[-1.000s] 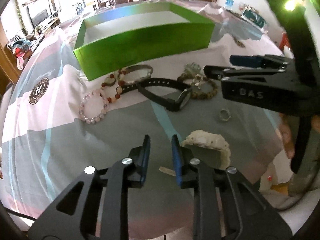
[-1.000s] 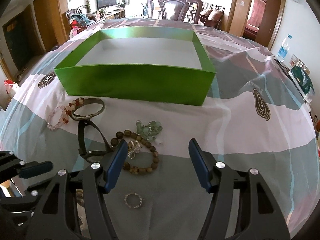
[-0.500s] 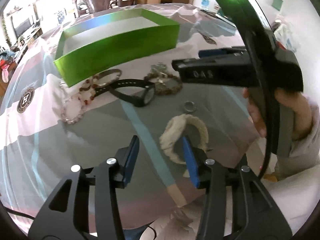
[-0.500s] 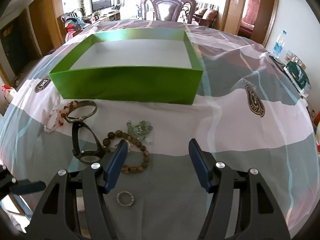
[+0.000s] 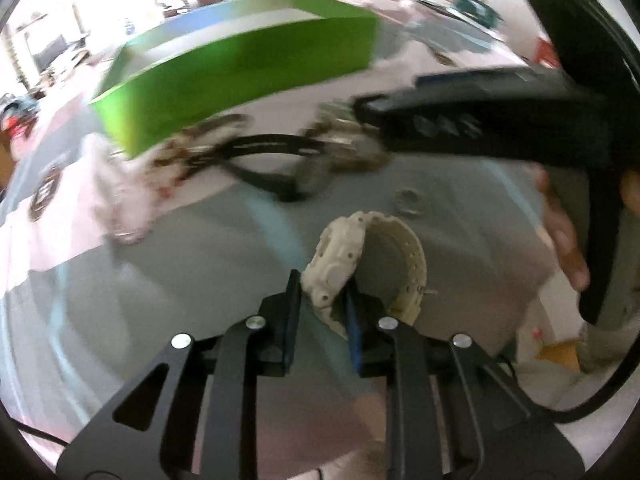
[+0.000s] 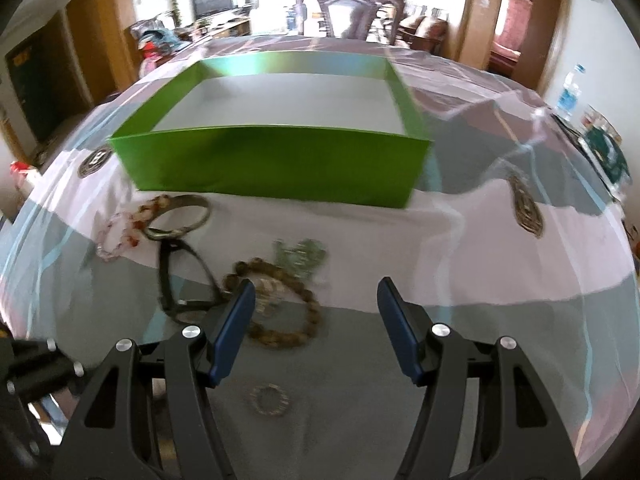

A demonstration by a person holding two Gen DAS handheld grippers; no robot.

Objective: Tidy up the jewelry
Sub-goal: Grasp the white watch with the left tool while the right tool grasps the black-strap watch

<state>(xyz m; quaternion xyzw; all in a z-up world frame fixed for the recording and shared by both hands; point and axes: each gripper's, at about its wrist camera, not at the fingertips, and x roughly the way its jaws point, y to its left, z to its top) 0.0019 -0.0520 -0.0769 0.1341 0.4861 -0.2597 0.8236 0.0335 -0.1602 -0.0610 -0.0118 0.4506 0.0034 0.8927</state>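
My left gripper [image 5: 322,300] is shut on a cream-white watch [image 5: 340,256], gripping its case, with the strap curving off to the right. My right gripper [image 6: 316,312] is open and empty, hovering over a brown bead bracelet [image 6: 280,316] and green bead cluster [image 6: 300,256]; it also shows in the left wrist view [image 5: 480,120]. A black watch [image 6: 180,280], a metal bangle [image 6: 180,216] and pink bead bracelets [image 6: 116,236] lie to the left. A small ring [image 6: 269,399] lies between the right fingers. The open green box [image 6: 280,164] stands behind.
The table wears a pink, grey and white cloth [image 6: 500,260]. A chair [image 6: 348,12] stands beyond the table's far edge. A water bottle [image 6: 568,92] and a dark packet [image 6: 608,156] sit at the far right.
My left gripper has moved forward and closed on the white watch. My right gripper has drifted slightly, staying open over the bead bracelet.
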